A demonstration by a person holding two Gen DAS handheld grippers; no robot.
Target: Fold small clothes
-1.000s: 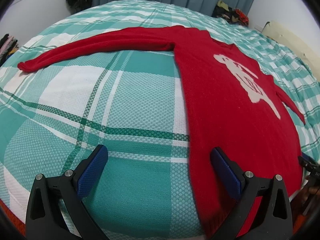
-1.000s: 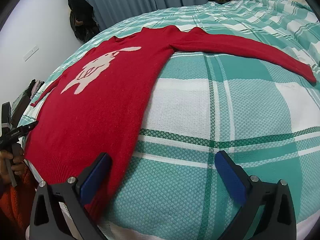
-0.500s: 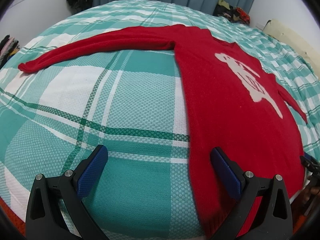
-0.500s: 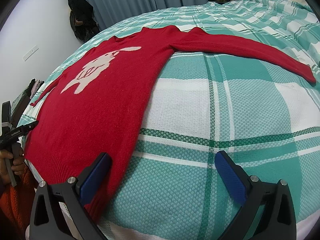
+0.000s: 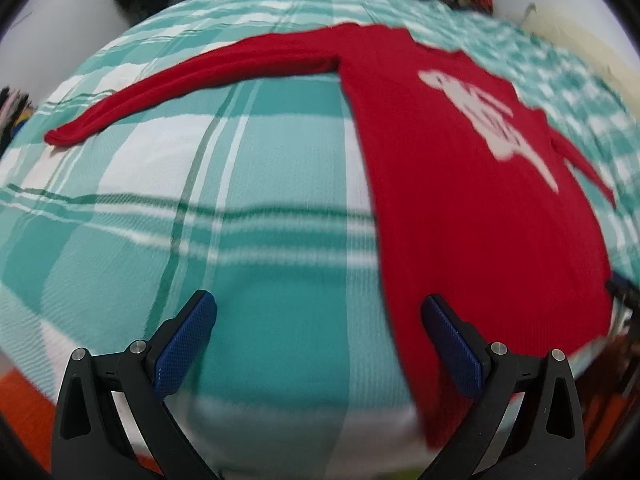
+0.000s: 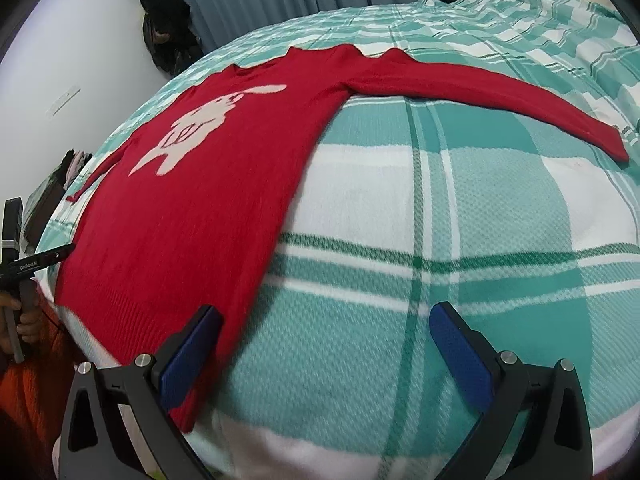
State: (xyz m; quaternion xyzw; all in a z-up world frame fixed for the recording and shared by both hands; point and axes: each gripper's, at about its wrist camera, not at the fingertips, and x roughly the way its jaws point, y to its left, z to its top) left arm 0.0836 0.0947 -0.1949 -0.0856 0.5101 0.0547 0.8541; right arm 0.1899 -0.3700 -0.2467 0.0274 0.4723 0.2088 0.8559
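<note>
Green checked bed [image 6: 460,216], red sweater [image 6: 208,200] flat on it, sleeves out. Left gripper [image 5: 320,332] and right gripper [image 6: 326,340] wide apart, empty. Better to pinch hem corners evenly, lift together.

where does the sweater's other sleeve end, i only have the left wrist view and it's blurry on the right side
Observer: In the right wrist view that sleeve runs out flat across the checked bedspread, its cuff near the right edge.
Operator: is the right gripper holding anything
Observer: No. The right gripper is open, its left finger over the red sweater hem corner.
Operator: can you see my left gripper from there
Observer: Only partly: a hand grips its handle at the far left, beside the hem.
</note>
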